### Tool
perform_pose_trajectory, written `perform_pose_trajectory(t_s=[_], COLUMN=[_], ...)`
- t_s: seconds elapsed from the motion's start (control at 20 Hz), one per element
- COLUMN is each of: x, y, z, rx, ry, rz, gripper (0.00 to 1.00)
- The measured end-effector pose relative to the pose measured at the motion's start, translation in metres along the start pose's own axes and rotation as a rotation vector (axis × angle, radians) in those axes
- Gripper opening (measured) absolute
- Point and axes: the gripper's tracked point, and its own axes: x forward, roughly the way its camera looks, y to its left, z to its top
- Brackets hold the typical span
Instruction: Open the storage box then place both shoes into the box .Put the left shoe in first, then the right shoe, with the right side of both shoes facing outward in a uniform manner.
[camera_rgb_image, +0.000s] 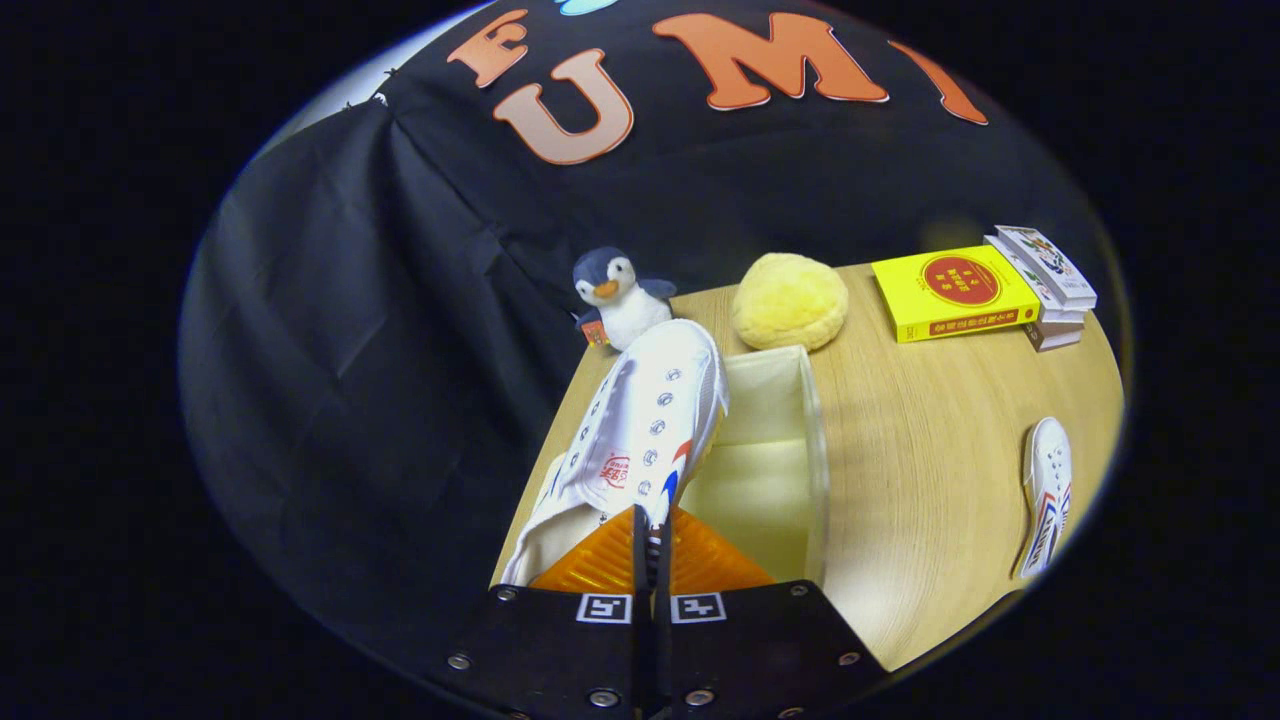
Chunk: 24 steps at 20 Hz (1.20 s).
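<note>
While the claw (652, 560) is clamped on the rear edge of a white shoe (640, 430), its two fingers pressed close together with only the thin collar of the shoe between them, the shoe hangs toe-forward just ahead of the fingers, over the near-left side of the open storage box (815, 440). The box is a pale fabric bin with thin upright walls, standing close to the left edge of the wooden worktop (930, 480); its inside to the right of the held shoe is bare and open from above. The shoe's toe reaches about as far as the box's far wall. The second shoe (1046, 495) lies flat on the worktop well to the right of the box, near the worktop's right edge, with a wide stretch of bare wood between the two. Beyond the box, near the far edge, a toy penguin (618, 295) sits at the left corner, a yellow plush ball (790, 300) rests just behind the box's far wall, and a yellow book (955, 292) lies beside a small stack of books (1050, 285) farther right.
</note>
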Motion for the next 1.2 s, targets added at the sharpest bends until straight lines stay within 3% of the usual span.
perform_pose_trajectory(t_s=[0.3, 0.4, 0.5, 0.55, 0.6, 0.7, 0.75, 0.85, 1.0, 1.2], x=[0.045, 0.055, 0.055, 0.049, 0.041, 0.031, 0.023, 0.005, -0.027, -0.067], y=[-0.003, 0.000, 0.009, 0.003, -0.004, -0.010, -0.013, -0.028, -0.065, -0.146], z=[-0.028, -0.038, -0.042, -0.033, -0.027, -0.017, -0.011, 0.006, 0.024, 0.034], rx=[-0.003, -0.031, -0.010, -0.024, -0.040, -0.049, -0.043, -0.029, -0.020, 0.002], ry=[0.044, 0.085, 0.091, 0.062, 0.040, 0.016, -0.004, -0.055, -0.112, -0.160], rz=[-0.108, -0.105, -0.073, -0.093, -0.113, -0.119, -0.113, -0.121, -0.159, -0.268], gripper=[0.00, 0.00, 0.12, 0.33, 0.42, 0.80, 0.94, 0.99, 0.98, 0.99])
